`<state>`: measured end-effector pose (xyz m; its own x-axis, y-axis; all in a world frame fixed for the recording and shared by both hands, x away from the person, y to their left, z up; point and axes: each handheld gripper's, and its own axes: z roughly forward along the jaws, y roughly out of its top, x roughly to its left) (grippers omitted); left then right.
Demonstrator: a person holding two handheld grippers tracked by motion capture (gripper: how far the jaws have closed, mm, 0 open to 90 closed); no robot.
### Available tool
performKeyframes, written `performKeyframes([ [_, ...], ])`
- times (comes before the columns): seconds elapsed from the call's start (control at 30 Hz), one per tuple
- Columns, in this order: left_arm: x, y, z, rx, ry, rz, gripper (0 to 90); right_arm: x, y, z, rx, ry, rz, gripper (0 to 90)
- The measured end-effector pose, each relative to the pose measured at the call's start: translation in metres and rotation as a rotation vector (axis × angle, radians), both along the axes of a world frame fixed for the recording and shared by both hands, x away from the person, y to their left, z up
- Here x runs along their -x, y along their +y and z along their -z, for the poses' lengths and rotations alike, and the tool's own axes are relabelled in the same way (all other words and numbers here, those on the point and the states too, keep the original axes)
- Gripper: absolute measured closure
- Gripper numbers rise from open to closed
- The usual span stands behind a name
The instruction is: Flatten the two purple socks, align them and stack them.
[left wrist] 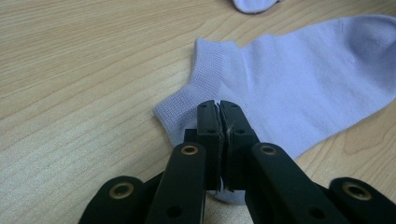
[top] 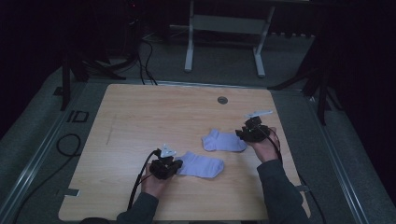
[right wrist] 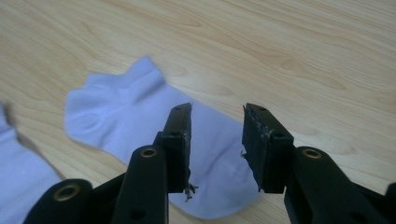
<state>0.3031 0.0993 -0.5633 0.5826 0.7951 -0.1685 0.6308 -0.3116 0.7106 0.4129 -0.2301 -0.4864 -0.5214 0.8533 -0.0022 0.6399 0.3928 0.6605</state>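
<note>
Two pale lilac ankle socks lie flat, just apart, on the wooden worktop (top: 140, 116). The near sock (top: 202, 164) has its cuff edge under the left claw (left wrist: 219, 109), jaws pressed together; whether fabric is pinched is hidden. The far sock (top: 224, 141) lies beneath the right claw (right wrist: 216, 126), jaws spread above its toe.

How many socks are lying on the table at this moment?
2. The near sock lies flat by the left gripper, whose jaws are shut over its cuff end. The far sock lies flat beside the open right gripper.
</note>
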Motion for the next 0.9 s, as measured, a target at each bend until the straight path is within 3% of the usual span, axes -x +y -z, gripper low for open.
performKeyframes([
  [0.5, 0.0, 0.0, 0.0, -0.001, -0.001, -0.002, 87.2, -0.004, 0.031, 0.004, 0.009, 0.002, -0.092, 56.6],
  [0.9, 0.0, 0.0, 0.0, 0.001, -0.001, -0.001, 87.0, -0.007, 0.053, 0.019, 0.041, 0.045, -0.145, 54.1],
])
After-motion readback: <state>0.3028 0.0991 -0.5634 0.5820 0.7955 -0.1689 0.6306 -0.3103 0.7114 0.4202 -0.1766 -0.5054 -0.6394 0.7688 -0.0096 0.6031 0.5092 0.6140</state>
